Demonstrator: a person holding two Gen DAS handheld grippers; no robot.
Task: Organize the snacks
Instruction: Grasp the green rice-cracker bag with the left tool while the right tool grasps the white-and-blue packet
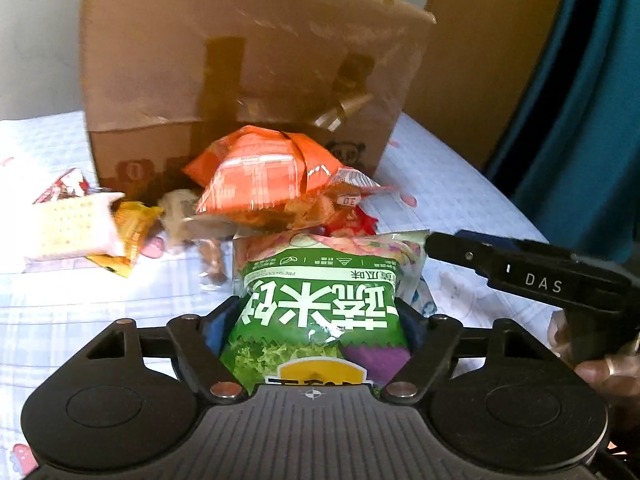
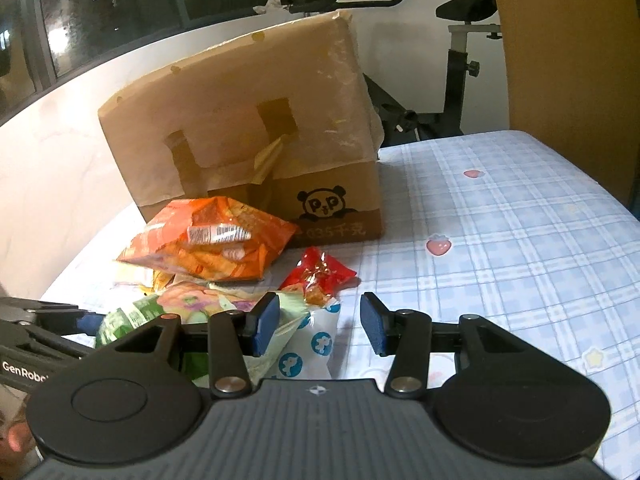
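A green snack bag (image 1: 320,312) with white lettering lies between the jaws of my left gripper (image 1: 320,320), whose pads squeeze its sides on the bed. Behind it sit a large orange snack bag (image 1: 260,176), a red packet (image 2: 320,272) and, to the left, a pale cracker pack (image 1: 68,228) and a yellow packet (image 1: 132,228). The cardboard box (image 1: 240,60) stands behind the pile. My right gripper (image 2: 320,322) hovers open just right of the green bag (image 2: 128,316), over a white packet with blue figures (image 2: 316,344); its pads touch nothing.
The checked blue bedsheet (image 2: 500,240) stretches free to the right of the pile. An exercise bike (image 2: 452,80) and a wooden board (image 2: 560,60) stand past the bed's far edge. A person's hand (image 1: 600,372) holds the right gripper's handle.
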